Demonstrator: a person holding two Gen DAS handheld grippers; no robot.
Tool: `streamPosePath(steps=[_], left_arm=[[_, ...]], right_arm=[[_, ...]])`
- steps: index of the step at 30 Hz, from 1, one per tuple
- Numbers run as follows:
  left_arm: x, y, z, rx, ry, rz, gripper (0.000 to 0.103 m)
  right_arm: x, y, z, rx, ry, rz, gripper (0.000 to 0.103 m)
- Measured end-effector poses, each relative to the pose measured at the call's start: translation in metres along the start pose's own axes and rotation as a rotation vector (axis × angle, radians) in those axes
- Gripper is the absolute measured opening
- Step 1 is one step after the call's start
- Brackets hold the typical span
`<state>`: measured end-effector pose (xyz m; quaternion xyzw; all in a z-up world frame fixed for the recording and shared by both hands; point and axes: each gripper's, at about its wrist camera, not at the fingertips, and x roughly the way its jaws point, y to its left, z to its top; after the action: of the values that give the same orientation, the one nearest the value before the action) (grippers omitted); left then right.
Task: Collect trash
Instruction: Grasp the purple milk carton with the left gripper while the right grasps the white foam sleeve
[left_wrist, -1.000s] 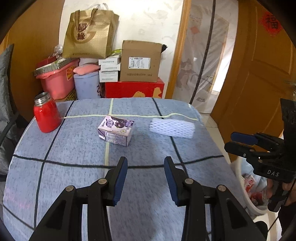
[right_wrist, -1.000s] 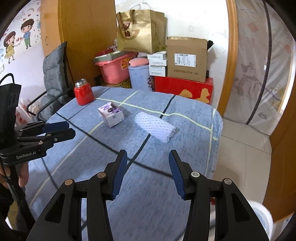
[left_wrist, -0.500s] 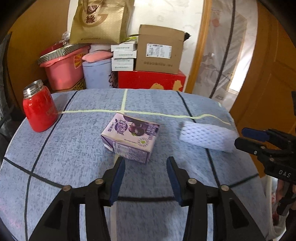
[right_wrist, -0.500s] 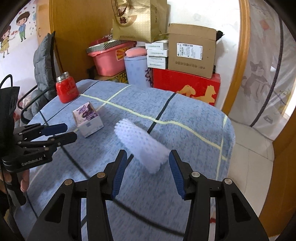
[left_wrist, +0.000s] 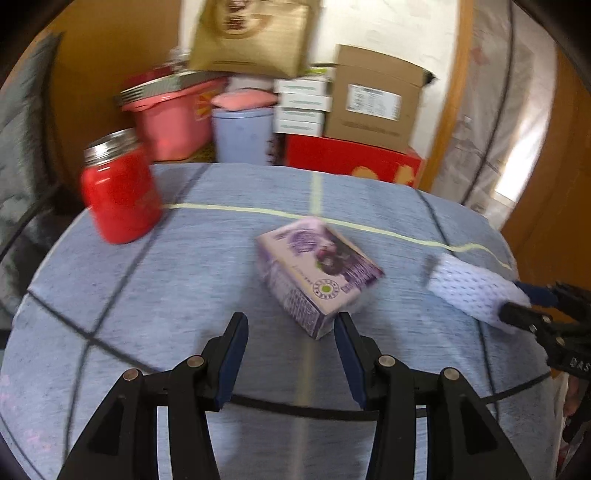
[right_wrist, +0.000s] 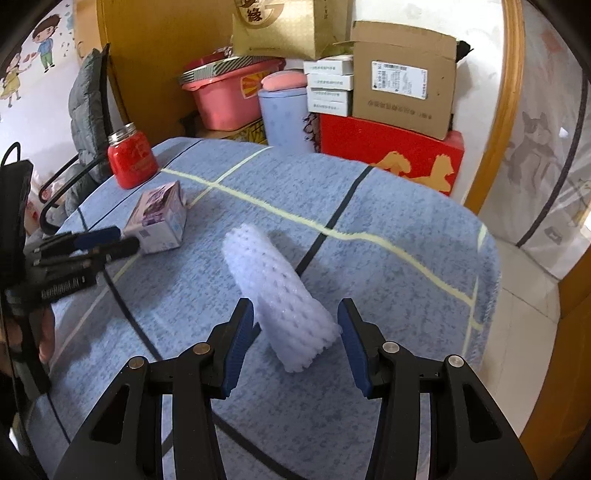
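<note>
Both pieces of trash lie uncollected on your blue tablecloth: the purple drink carton and, beside it, the white foam net sleeve. Your left gripper stands open just short of the carton; your right gripper straddles the sleeve, pads apart. A second ago both hung farther back, and the left jaws were narrower.

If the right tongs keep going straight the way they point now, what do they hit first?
The white foam net sleeve. Its near end already lies between the open right tongs, untouched as far as I can tell. Beyond it there is only the blue tablecloth.
</note>
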<state>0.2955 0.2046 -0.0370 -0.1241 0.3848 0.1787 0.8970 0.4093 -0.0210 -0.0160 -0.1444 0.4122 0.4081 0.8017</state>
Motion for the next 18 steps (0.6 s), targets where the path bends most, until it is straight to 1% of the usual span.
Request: streamPosePath(steps=[3,4,6,7,9,10,11,12,14,17,18], left_arm=[[-0.01,0.02,0.001,-0.04,-0.019,0.022,0.048],[-0.013,0.023,0.002,-0.047,-0.026,0.02,0.048],[-0.022,0.024,0.003,-0.055,-0.045,-0.01,0.049],[-0.025,0.022,0.004,-0.051,-0.05,-0.025,0.053],[-0.026,0.011,0.006,-0.031,-0.054,-0.063,0.057],[-0.025,0.005,0.007,-0.02,-0.052,-0.072,0.057],[-0.022,0.0,0.009,-0.012,-0.051,-0.072,0.057],[-0.018,-0.005,0.01,-0.003,-0.05,-0.066,0.057],[-0.009,-0.012,0.01,-0.008,-0.036,-0.058,0.057],[-0.002,-0.017,0.012,-0.033,-0.038,-0.043,0.062],[-0.002,-0.018,0.012,-0.043,-0.047,-0.047,0.067]], right_arm=[[0.0,0.006,-0.003,0.005,0.011,0.029,0.049],[0.0,0.008,-0.005,0.007,0.013,0.042,0.049],[0.0,0.012,-0.006,0.013,0.017,0.052,0.048],[0.0,0.014,-0.007,0.018,0.017,0.052,0.048],[0.0,0.014,-0.007,0.038,0.022,0.039,0.048],[0.001,0.013,-0.008,0.05,0.024,0.028,0.048],[0.001,0.012,-0.009,0.062,0.022,0.024,0.045],[0.0,0.012,-0.009,0.07,0.021,0.026,0.037],[-0.001,0.012,-0.012,0.083,0.018,0.011,0.029],[-0.005,0.013,-0.013,0.099,0.007,0.015,0.026],[-0.006,0.014,-0.013,0.1,0.003,0.013,0.026]])
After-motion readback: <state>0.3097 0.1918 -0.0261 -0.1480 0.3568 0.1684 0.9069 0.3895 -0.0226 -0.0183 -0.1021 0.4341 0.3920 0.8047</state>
